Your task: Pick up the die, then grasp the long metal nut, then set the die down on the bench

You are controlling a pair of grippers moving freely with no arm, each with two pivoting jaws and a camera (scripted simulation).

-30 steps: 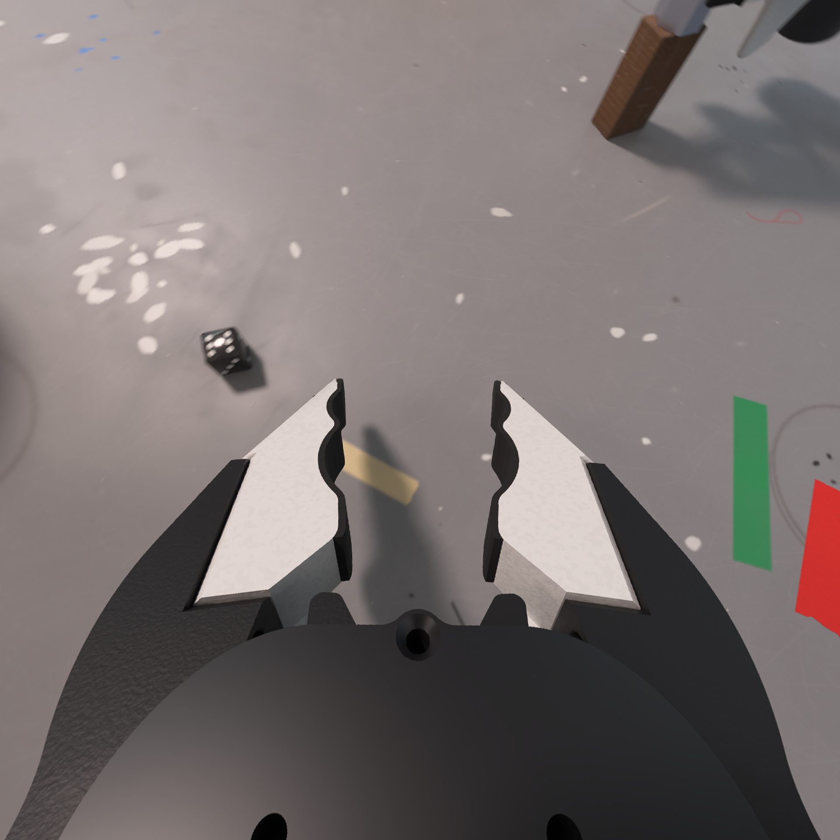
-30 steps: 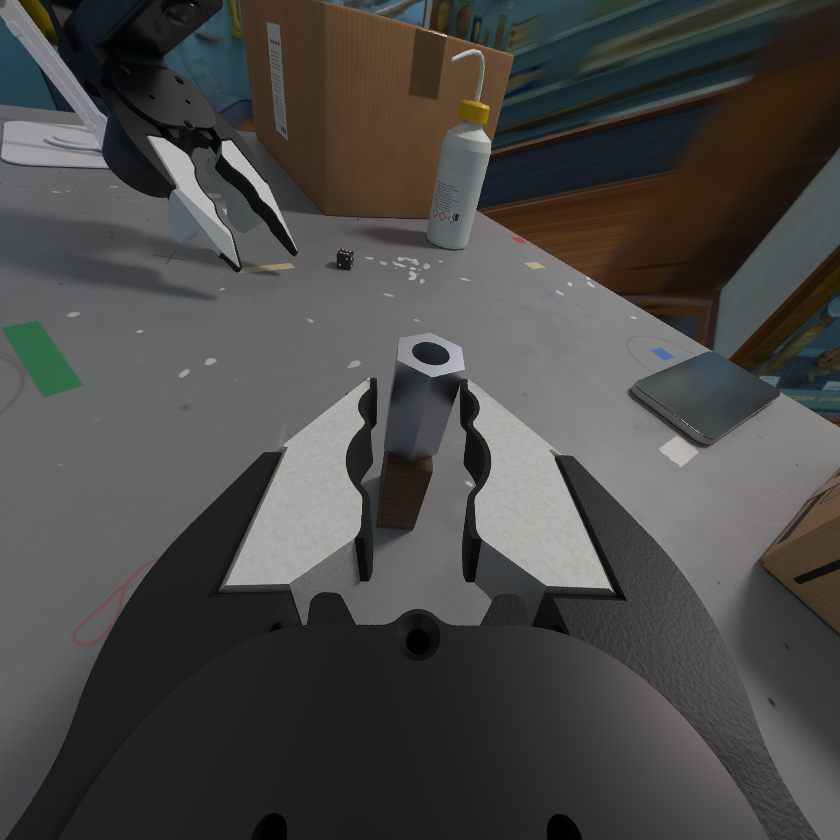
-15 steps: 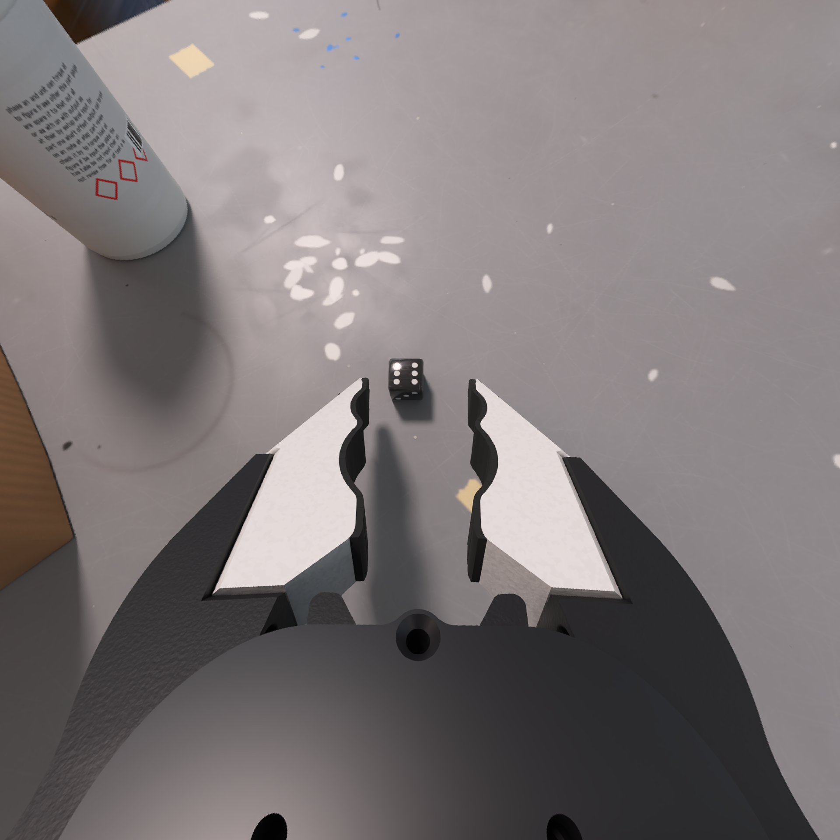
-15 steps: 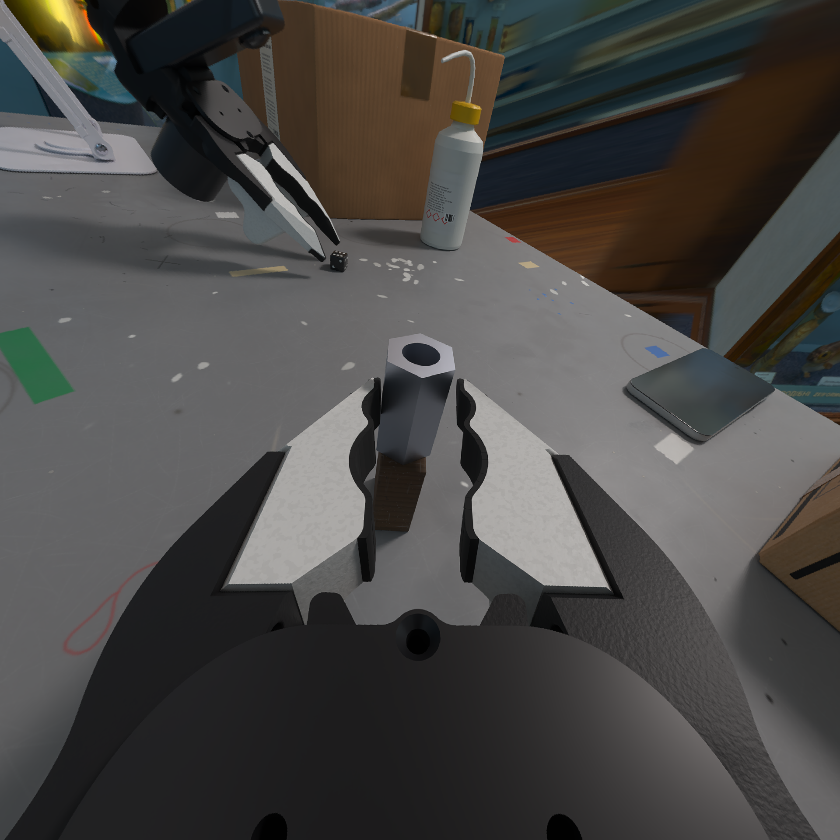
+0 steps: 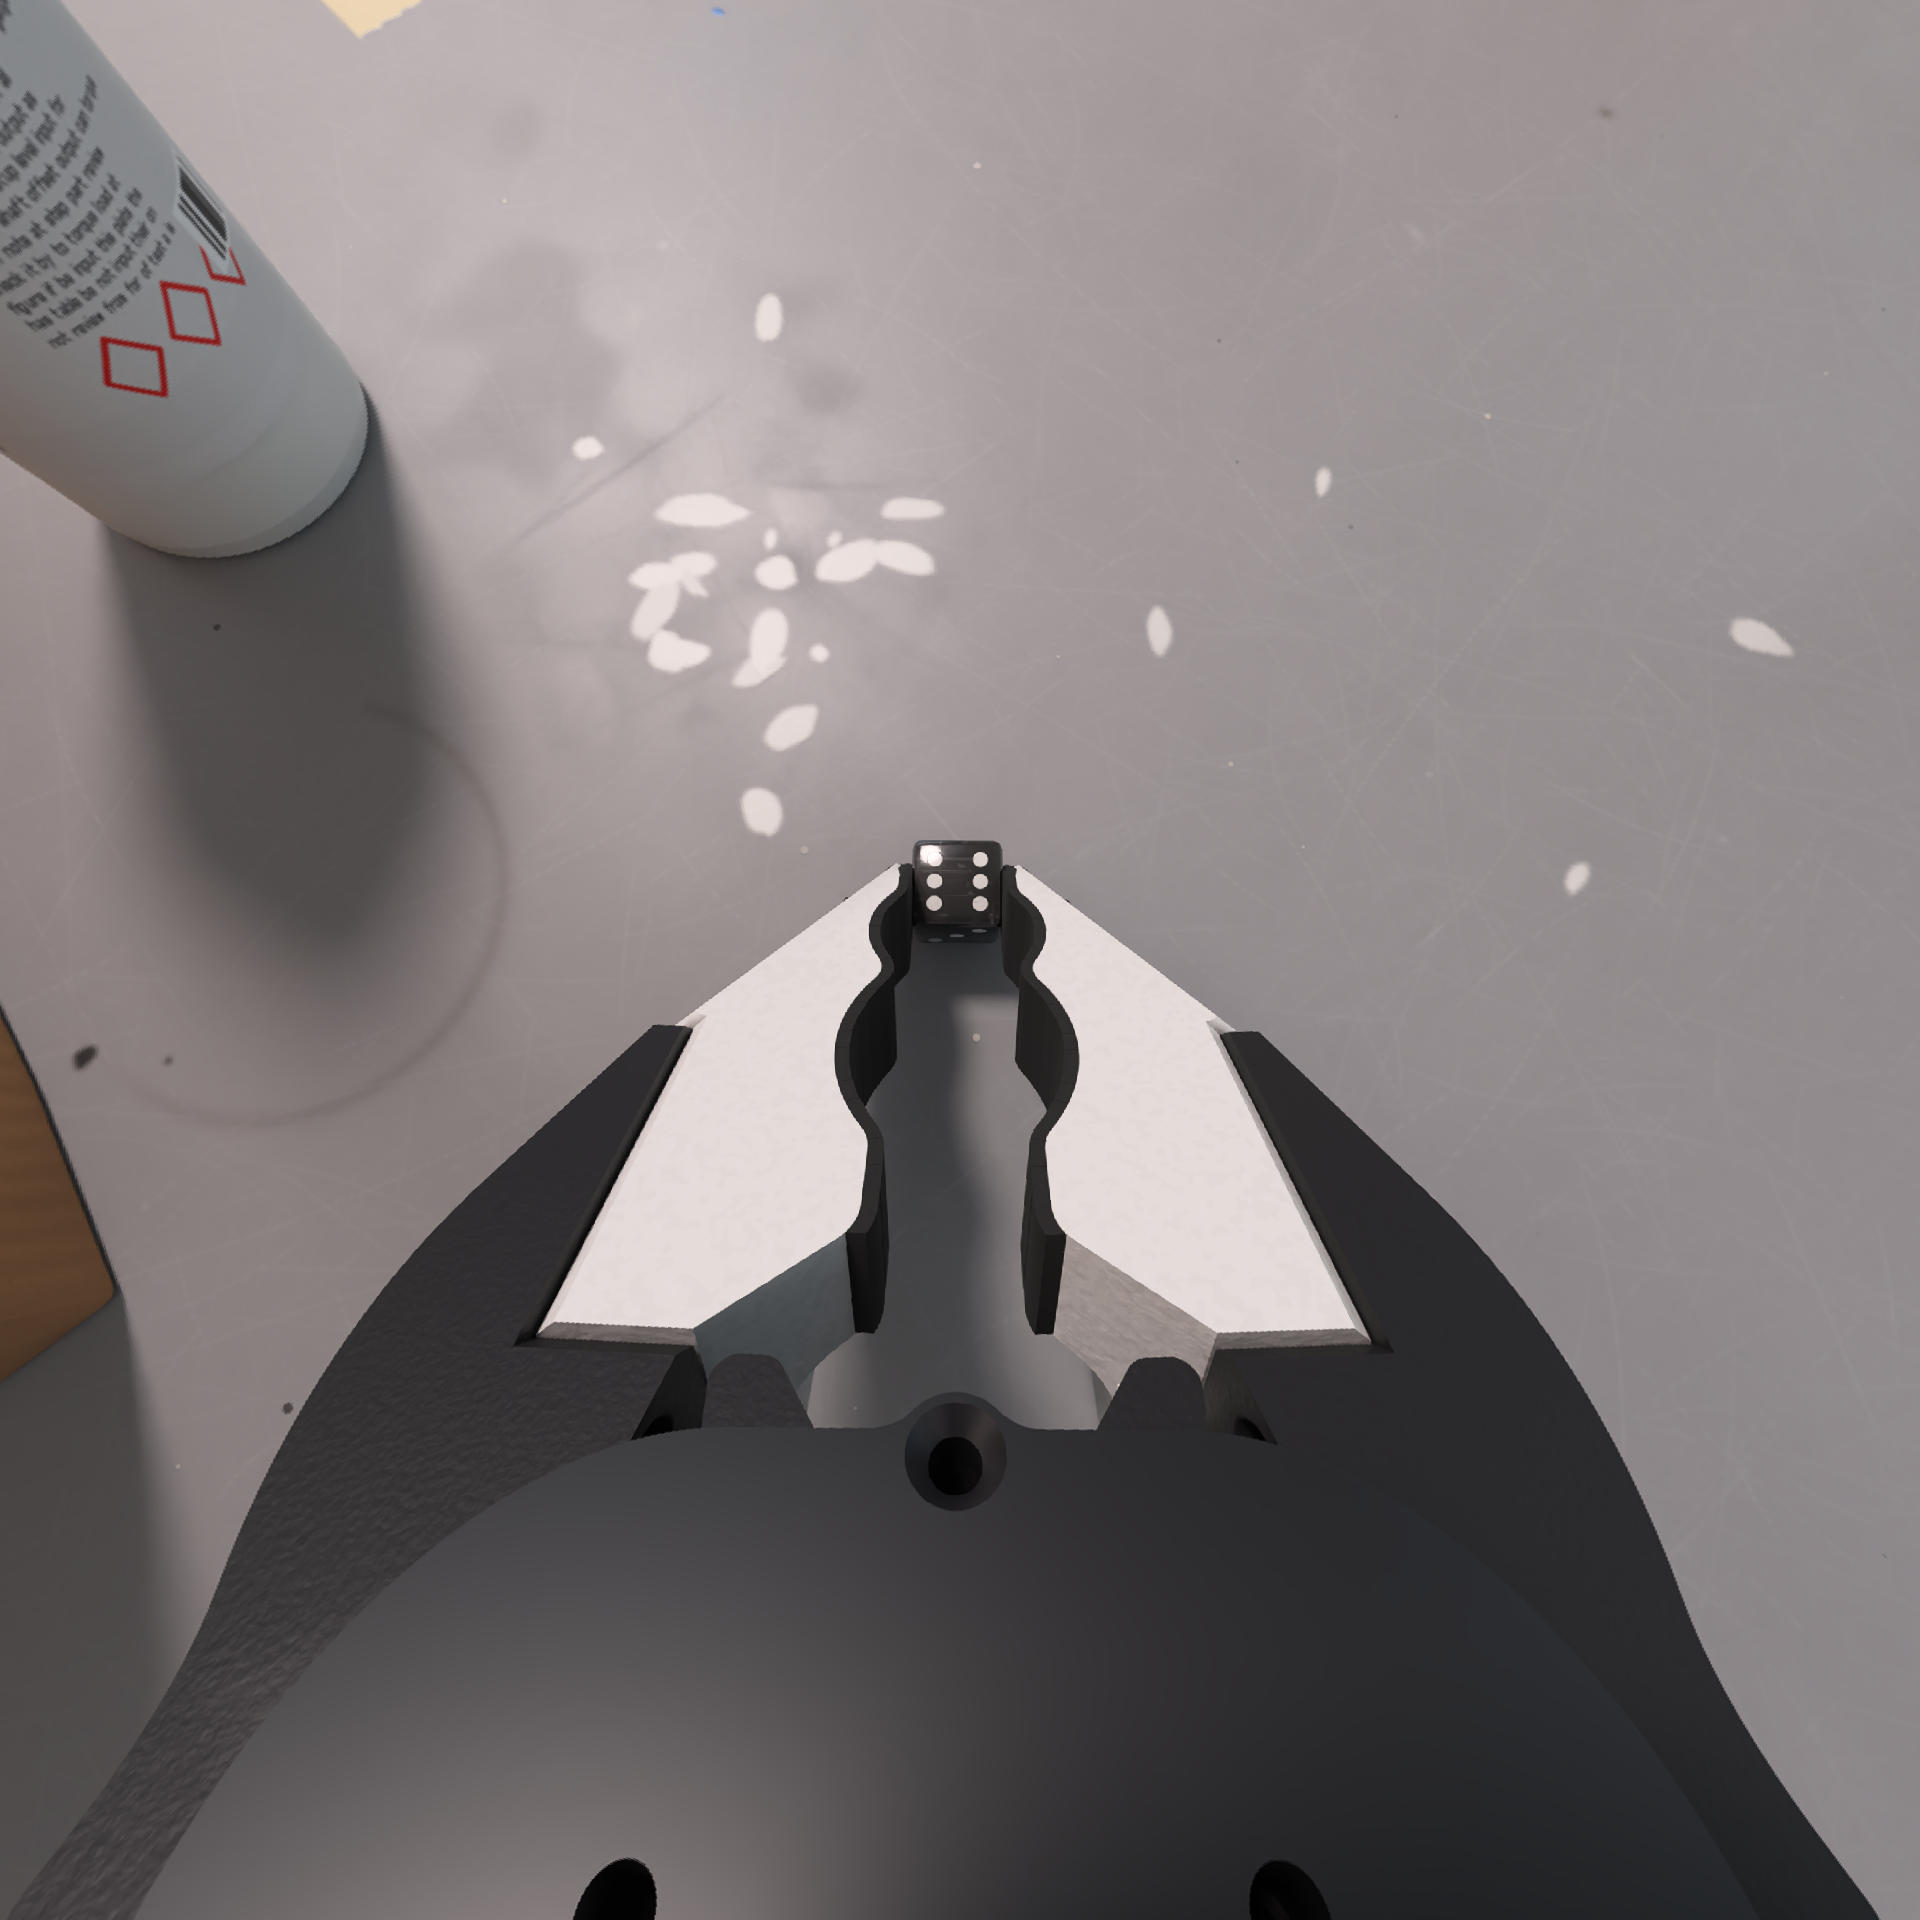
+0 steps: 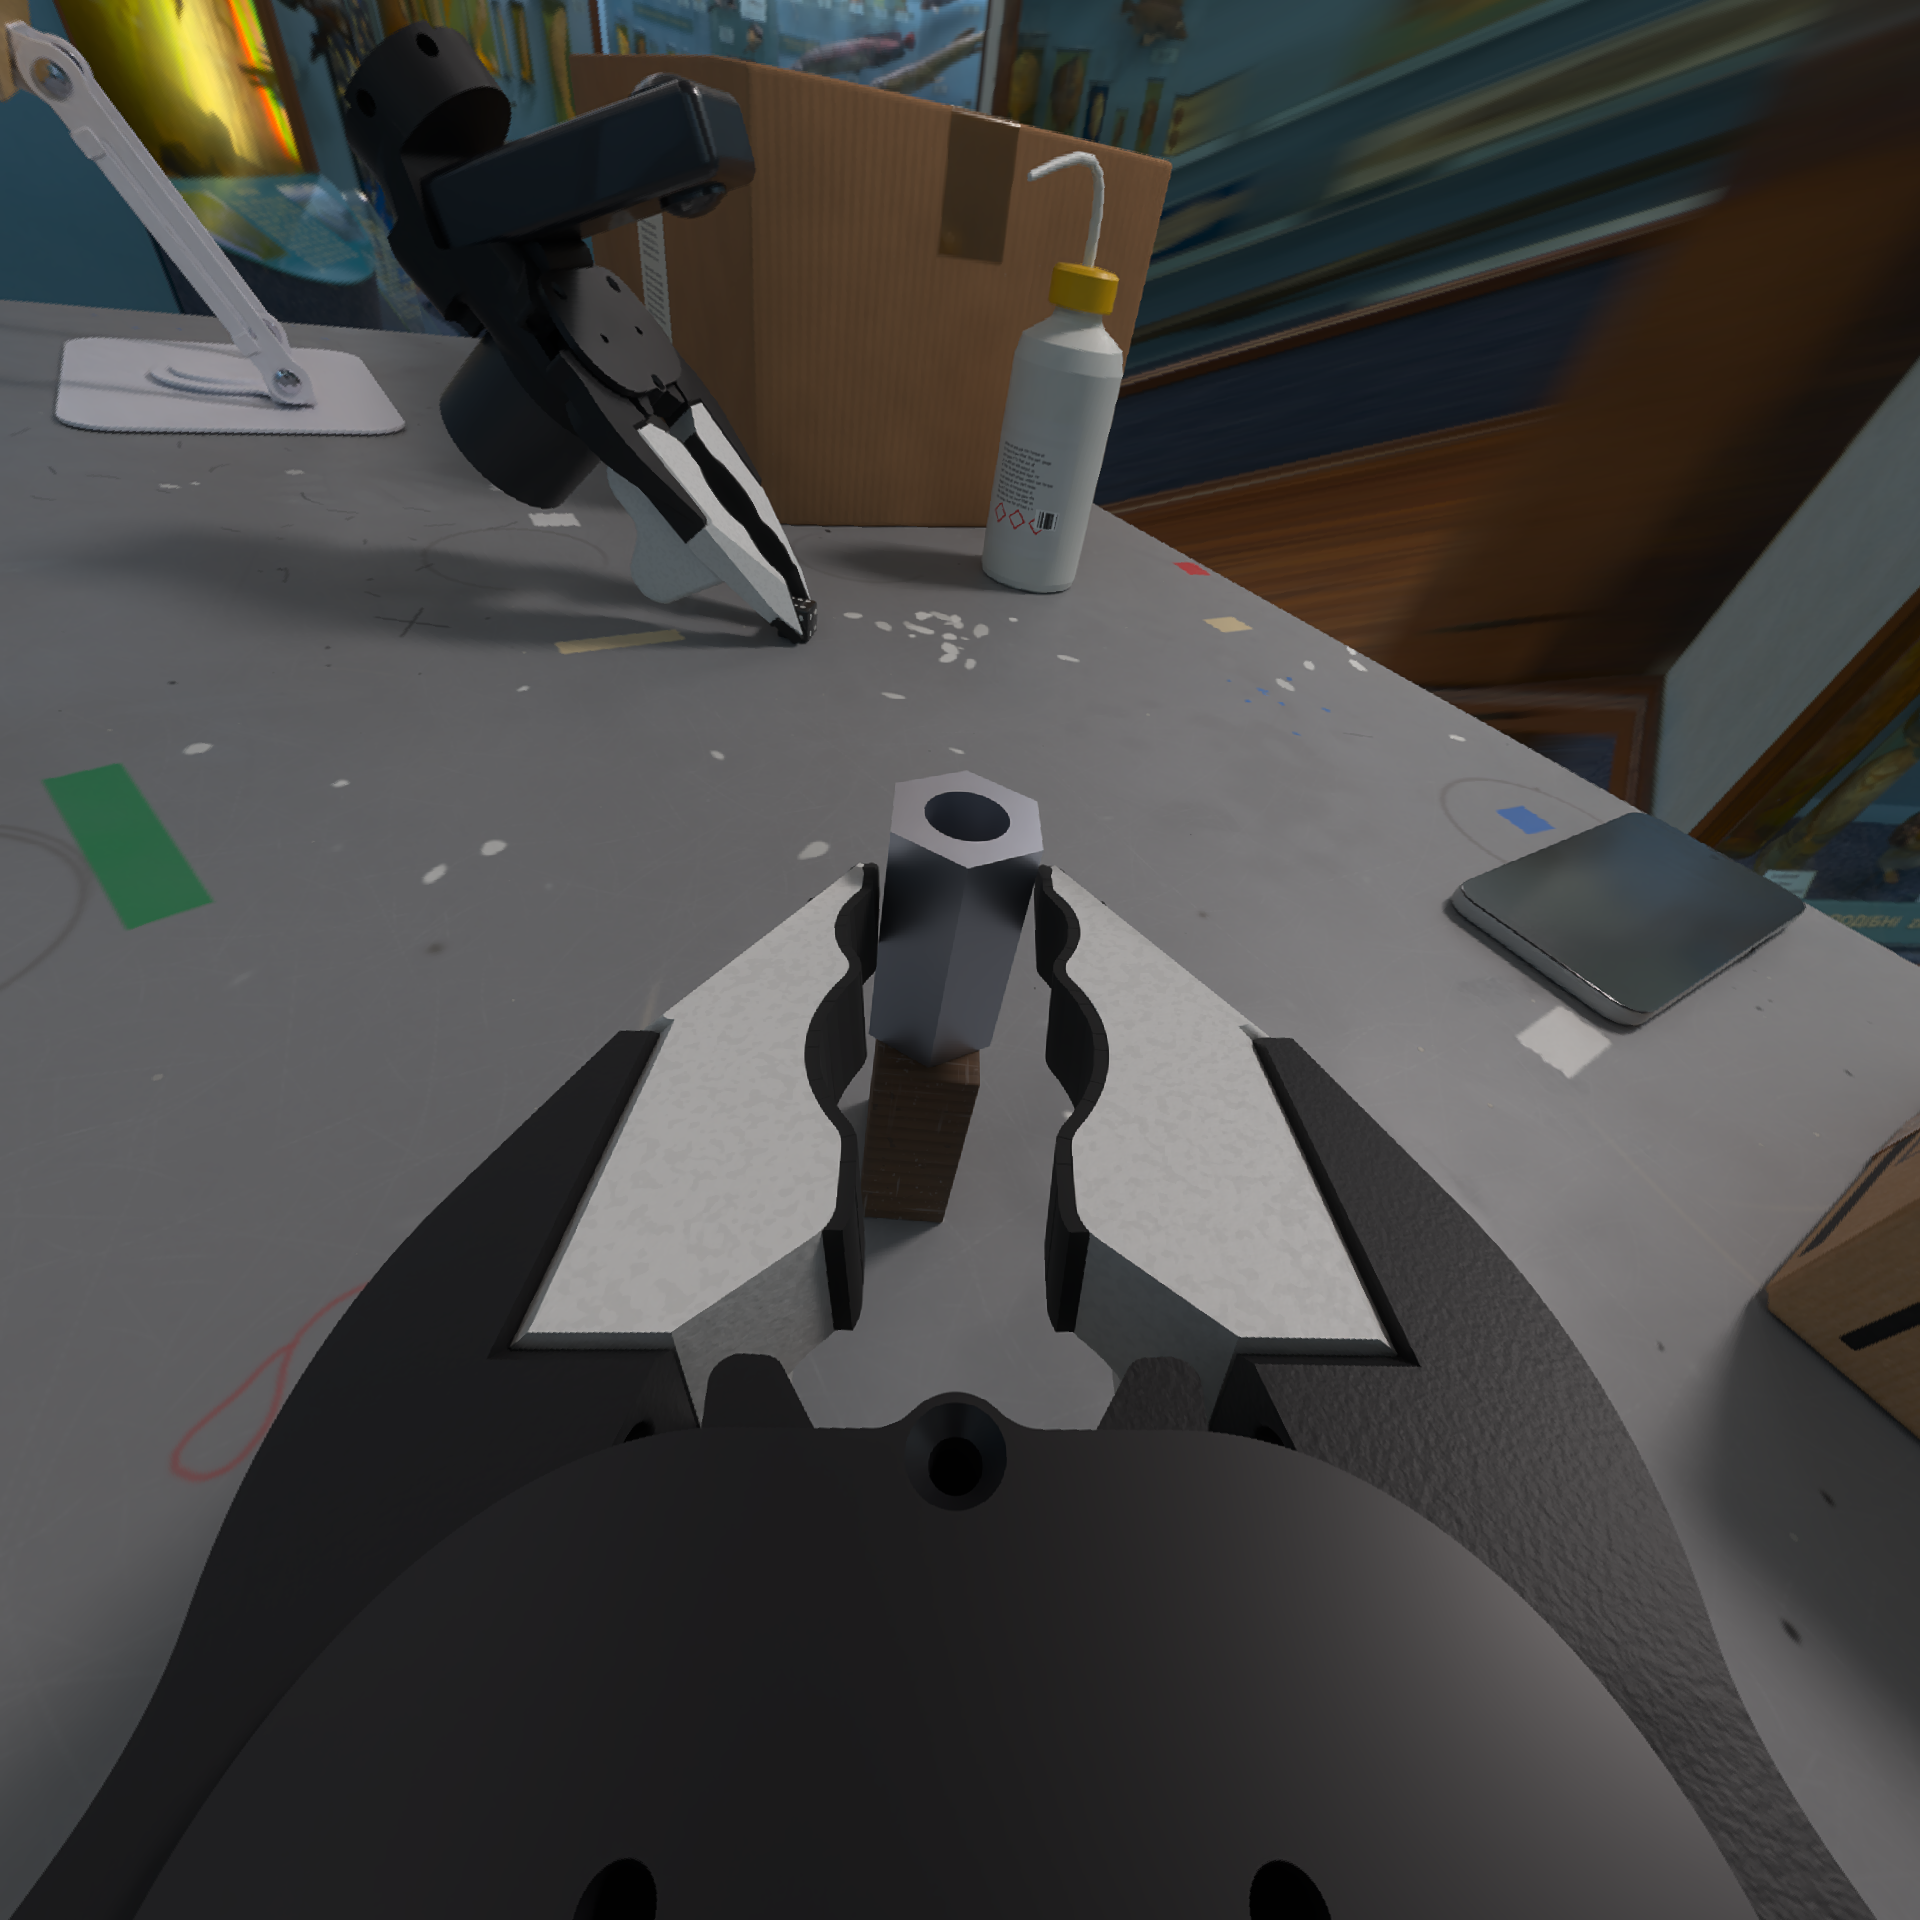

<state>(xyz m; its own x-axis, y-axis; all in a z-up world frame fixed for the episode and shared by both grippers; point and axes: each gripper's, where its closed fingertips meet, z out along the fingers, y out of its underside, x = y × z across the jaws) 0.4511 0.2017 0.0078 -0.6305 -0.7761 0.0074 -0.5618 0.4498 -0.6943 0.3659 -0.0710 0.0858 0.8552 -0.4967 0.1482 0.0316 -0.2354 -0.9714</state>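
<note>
- In my left wrist view, my left gripper point(image 5: 957, 883) is narrow and its two tips press on the sides of the small black die point(image 5: 957, 891), which sits at the very end of the fingers, in the centre of the frame.
- The die is low at the grey bench point(image 5: 1455, 416); I cannot tell if it touches the surface or is a little above it.
- A white bottle point(image 5: 156, 312) stands in the upper left of this frame, well apart from the die, and a brown box edge point(image 5: 42, 1195) shows at the left border. To the right and above the die the bench has only white paint flecks point(image 5: 769, 592).
- In my right wrist view, my right gripper point(image 6: 956, 883) has its fingers on both sides of the long metal nut point(image 6: 951, 914), near its upper part. The tips look very close to the flat sides, but I cannot tell if they really press it.
- The nut stands upright on a small brown block point(image 6: 920, 1132) between the fingers, in the centre of the frame.
- In the upper left of this view the left gripper point(image 6: 795, 623) leans down to the bench in front of a cardboard box point(image 6: 883, 312).
- At the right side, a dark flat slab point(image 6: 1631, 914) lies near the bench edge, well apart from the nut.
</note>
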